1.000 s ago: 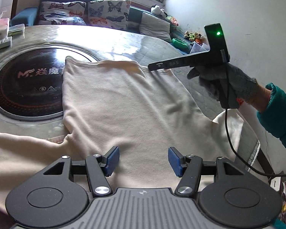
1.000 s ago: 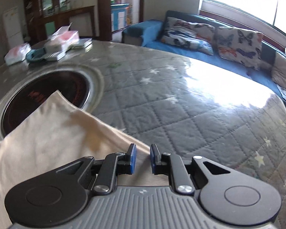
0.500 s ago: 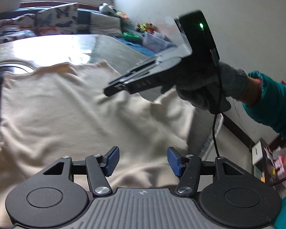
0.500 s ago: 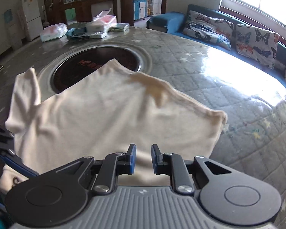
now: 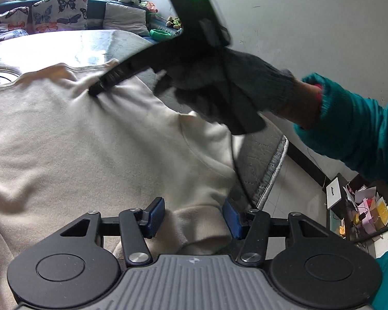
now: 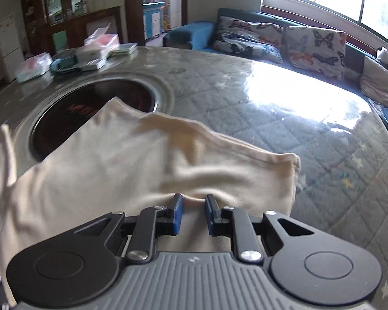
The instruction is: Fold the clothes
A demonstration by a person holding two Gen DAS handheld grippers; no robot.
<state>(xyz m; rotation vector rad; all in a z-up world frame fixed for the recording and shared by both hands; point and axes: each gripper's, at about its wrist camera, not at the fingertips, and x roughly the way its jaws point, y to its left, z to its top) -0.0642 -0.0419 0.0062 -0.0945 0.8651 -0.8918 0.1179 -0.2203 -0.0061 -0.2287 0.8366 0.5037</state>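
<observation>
Beyond the right gripper, narrowly pinching the cream shirt, a dark round cooktop is showing; only the left wrist view is showing the left gripper half-open astride a sleeve.

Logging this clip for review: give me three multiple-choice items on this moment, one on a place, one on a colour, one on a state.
1. Where does the cream garment lie?
A. on the sofa
B. on the quilted table, partly over the round black plate
C. on the floor

2. What colour is the sleeve?
A. teal
B. red
C. white

3. How is the right hand-held gripper?
A. wide open, empty
B. out of view
C. closed on a fold of the garment

Answers: 1 B, the cloth overlaps the plate. 2 A, teal above the grey glove. 3 C, fabric sits pinched between its blue pads.
</observation>
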